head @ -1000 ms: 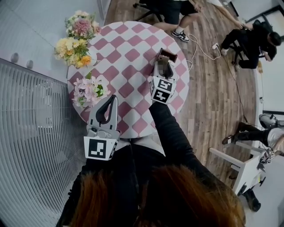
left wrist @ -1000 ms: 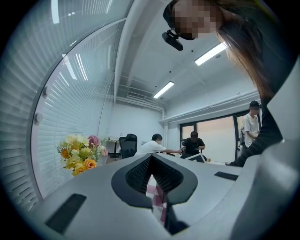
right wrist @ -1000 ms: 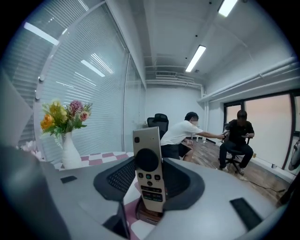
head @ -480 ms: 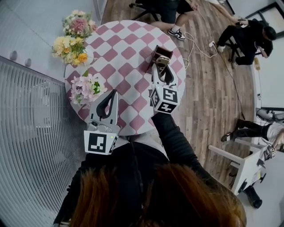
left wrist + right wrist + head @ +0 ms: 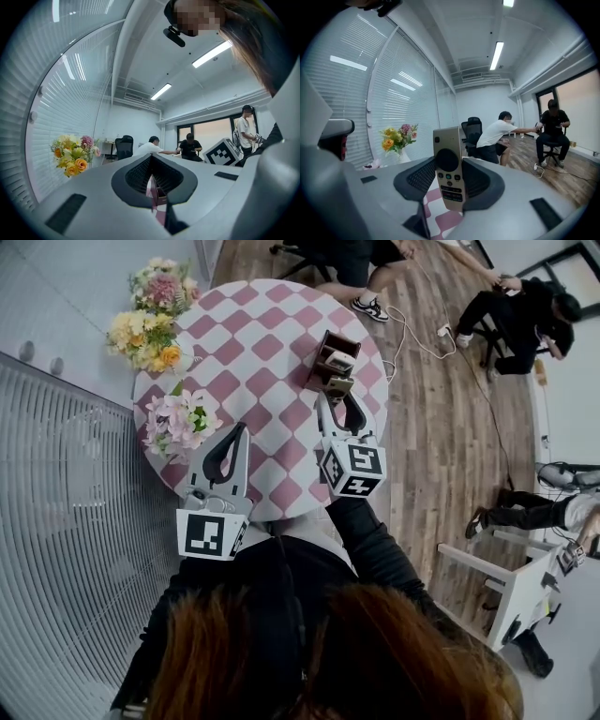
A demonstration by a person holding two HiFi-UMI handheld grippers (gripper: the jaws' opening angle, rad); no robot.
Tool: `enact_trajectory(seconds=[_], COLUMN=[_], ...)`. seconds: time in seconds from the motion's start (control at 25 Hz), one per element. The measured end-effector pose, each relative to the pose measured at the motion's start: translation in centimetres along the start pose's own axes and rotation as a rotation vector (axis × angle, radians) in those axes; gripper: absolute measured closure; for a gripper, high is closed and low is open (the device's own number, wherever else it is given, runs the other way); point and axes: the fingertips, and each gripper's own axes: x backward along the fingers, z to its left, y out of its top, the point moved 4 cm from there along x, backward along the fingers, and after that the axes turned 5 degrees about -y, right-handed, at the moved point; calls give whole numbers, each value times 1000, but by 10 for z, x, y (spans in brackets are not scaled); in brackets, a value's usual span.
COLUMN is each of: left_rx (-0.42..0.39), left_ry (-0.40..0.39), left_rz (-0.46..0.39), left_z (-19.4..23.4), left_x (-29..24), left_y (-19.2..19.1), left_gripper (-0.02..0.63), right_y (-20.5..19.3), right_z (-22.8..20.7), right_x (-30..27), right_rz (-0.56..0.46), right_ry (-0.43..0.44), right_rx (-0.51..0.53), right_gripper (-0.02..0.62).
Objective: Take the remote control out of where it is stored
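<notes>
- Between the pads of the right tongs (image 5: 339, 401) stands the remote control (image 5: 448, 164). It is upright and gold-coloured, with a black round pad above rows of small buttons. The tongs are clamped on its lower half.
- Below its bottom end only the pink-and-white checked cloth shows, so it is out of its box and lifted off the counter (image 5: 253, 381).
- Just beyond it sits the brown storage box (image 5: 317, 351), open at the top, near the counter's far right edge. Something pale lies in it, too small to name.
- Over the counter's near edge hang the left tongs (image 5: 239, 432), pads together with nothing in them, well apart from the box.
- Along the counter's left side stand three bunches of flowers: a pink bunch (image 5: 178, 421) nearest, a yellow bunch (image 5: 141, 334) behind it, and a mixed pink bunch (image 5: 157, 287) farthest.
- Past the counter, on the wooden floor (image 5: 450, 427), seated people (image 5: 501, 136) face each other.
</notes>
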Motion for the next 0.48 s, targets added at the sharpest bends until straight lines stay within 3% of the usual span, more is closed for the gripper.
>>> enact_trajectory(seconds=[0.24,0.48], left_rx=[1,3], left_ry=[-7,-23], left_rz=[-2,0], left_z=[-7,-12], left_x=[-1,-2], left_y=[0,-1], left_gripper=[597,597], right_y=[-49,-109], right_z=[-8,-11], right_x=[-4,-5], right_rz=[250,572], right_ry=[91,154], right_rx=[-6,98], right_gripper=[405,405])
